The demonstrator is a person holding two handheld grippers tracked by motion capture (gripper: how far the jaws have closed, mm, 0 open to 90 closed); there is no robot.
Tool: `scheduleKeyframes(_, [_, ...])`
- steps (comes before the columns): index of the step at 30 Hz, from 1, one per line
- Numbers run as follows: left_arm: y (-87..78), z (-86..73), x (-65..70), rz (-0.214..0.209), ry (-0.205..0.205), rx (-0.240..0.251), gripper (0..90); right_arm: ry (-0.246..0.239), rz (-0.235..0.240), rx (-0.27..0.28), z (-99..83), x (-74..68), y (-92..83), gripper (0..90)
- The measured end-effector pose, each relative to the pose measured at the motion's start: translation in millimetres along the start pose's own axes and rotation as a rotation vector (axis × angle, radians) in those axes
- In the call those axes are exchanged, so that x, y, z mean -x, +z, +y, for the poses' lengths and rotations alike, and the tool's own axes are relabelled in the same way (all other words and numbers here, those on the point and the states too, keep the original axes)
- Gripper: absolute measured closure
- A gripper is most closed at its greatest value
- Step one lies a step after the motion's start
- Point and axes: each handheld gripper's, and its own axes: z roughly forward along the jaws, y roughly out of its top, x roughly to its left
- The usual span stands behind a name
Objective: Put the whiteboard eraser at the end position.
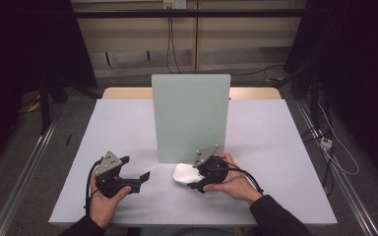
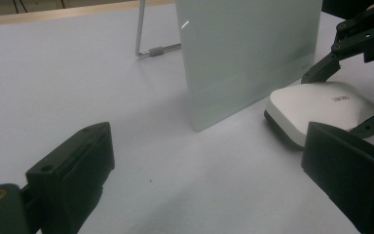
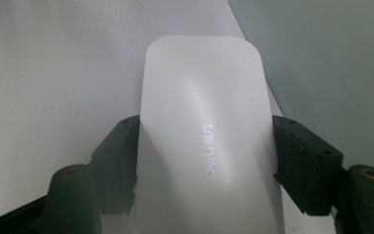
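A white rounded block (image 1: 183,173) with a dark underside and a small printed logo lies on the table just in front of an upright pale green panel (image 1: 190,118). My right gripper (image 1: 197,176) is shut on it. In the right gripper view both black pads (image 3: 299,161) press on the long sides of the block (image 3: 202,97). My left gripper (image 1: 139,178) rests low on the table to the left, open and empty, pointing toward the block. In the left gripper view its jaws (image 2: 204,170) stand wide apart, with the block (image 2: 316,109) beyond them.
The table top (image 1: 275,147) is a pale grey sheet with a wooden strip at the far edge. The panel (image 2: 248,53) stands on a bent metal leg (image 2: 146,48). Bare table lies left and right of it. Cables run over the floor at the right.
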Motion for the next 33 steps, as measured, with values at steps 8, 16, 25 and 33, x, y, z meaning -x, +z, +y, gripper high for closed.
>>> scheduleKeyframes(8, [0.2, -0.1, -0.3, -0.001, -0.001, 0.0, 5.0, 0.008, 0.013, 0.005, -1.0, 0.2, 1.0, 30.3])
scheduleKeyframes(16, [0.6, -0.5, -0.8, -0.001, -0.006, 0.0, 5.0, 0.026, 0.013, 0.023, -0.7, 0.4, -0.8, 21.4])
scheduleKeyframes(25, [-0.5, -1.5, -0.3, 0.013, -0.004, -0.01, 5.1, 0.05, -0.001, 0.032, -1.7, 2.2, -0.2, 15.1])
scheduleKeyframes(33, [-0.4, -1.9, -0.6, 0.014, -0.007, -0.011, 5.0, 0.063, -0.038, 0.039, -0.9, 1.4, -3.1, 6.2])
